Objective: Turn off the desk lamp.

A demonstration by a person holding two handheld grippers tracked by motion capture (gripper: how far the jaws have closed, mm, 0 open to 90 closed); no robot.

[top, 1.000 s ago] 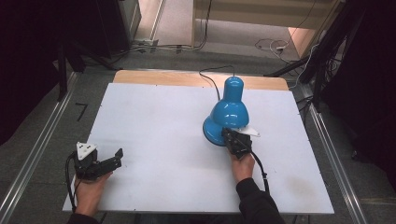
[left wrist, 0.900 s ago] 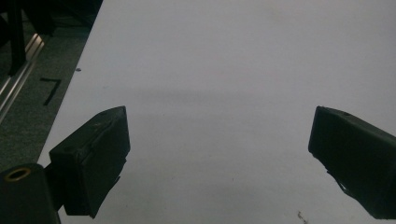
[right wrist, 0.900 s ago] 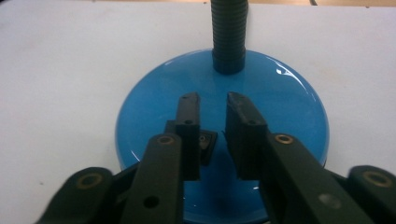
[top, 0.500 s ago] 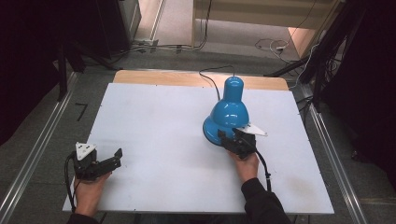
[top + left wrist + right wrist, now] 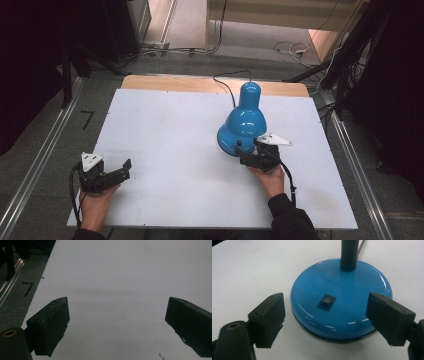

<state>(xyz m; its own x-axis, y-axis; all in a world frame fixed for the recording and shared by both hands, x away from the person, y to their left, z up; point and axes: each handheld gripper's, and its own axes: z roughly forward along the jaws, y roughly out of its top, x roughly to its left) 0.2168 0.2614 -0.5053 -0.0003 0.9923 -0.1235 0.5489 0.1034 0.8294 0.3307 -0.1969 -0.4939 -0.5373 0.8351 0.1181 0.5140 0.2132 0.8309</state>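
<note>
We are seeing the lamp [image 5: 247, 124] standing on the surface [image 5: 165, 130], right of centre, toward the far side. Its cord [image 5: 226, 85] is running off the far edge behind it. The right tool [image 5: 250, 155] is sitting just in front of the lamp, its jaws standing apart on either side of the near rim of the lamp base [image 5: 342, 297]. The switch [image 5: 326, 301] is lying on the base between them, with the neck [image 5: 349, 252] rising behind it. The left tool [image 5: 112, 172] is sitting at the near left corner, well apart from the lamp, jaws apart over bare surface. The floor [image 5: 50, 135] is lying left of the surface.

White table [image 5: 165, 125] stands on grey floor [image 5: 45, 135] with cables [image 5: 287, 48].
</note>
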